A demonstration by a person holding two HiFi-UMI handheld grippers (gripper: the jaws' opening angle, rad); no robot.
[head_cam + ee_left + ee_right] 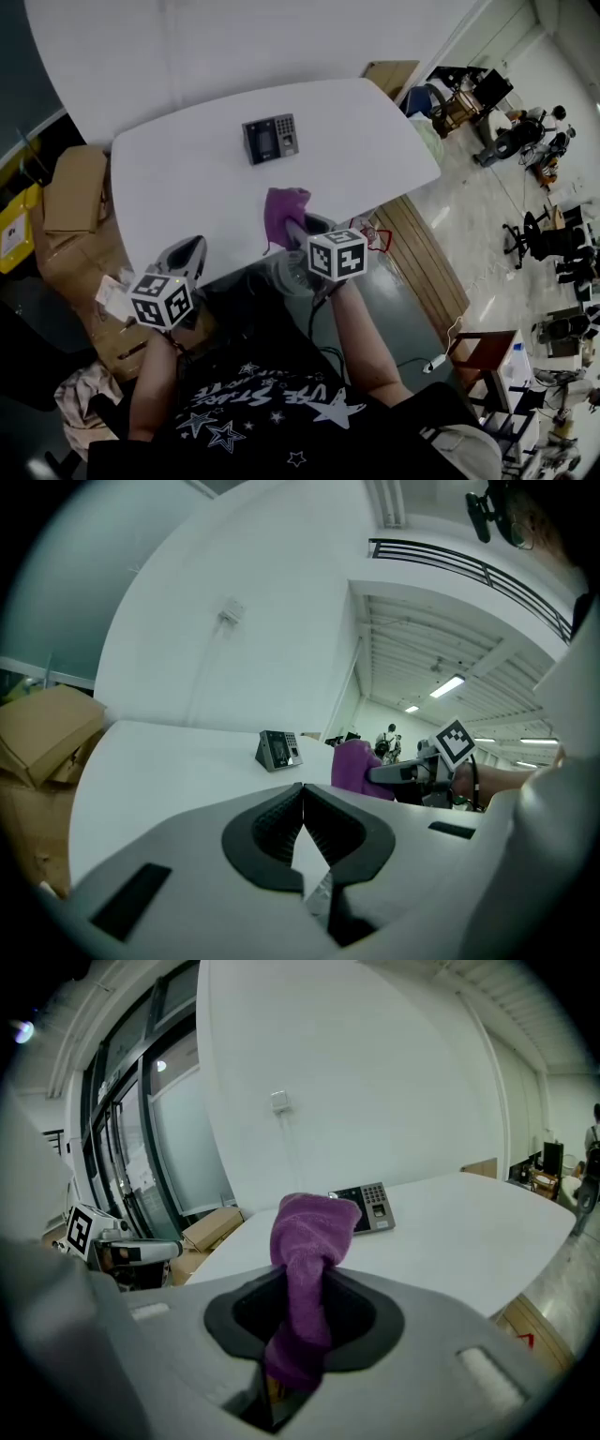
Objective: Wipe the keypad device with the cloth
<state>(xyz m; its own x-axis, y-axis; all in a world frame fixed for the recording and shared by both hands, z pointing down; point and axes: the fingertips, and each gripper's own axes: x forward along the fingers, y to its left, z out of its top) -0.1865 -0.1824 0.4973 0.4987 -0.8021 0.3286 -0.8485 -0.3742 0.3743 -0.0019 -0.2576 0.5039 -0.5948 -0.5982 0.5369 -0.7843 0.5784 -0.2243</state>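
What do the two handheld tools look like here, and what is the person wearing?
The left tool and right tool have light grey bodies, each carrying a white cube with black square markers. Their jaw pads are black and ribbed. The person wears a black T-shirt printed with white stars and lettering.

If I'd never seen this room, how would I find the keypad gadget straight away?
Find the big white table with rounded corners. Toward its far side the keypad device stands alone on the bare top. It is a small dark wedge with a screen and number keys on its sloped face, unlike the soft purple cloth at the near edge.
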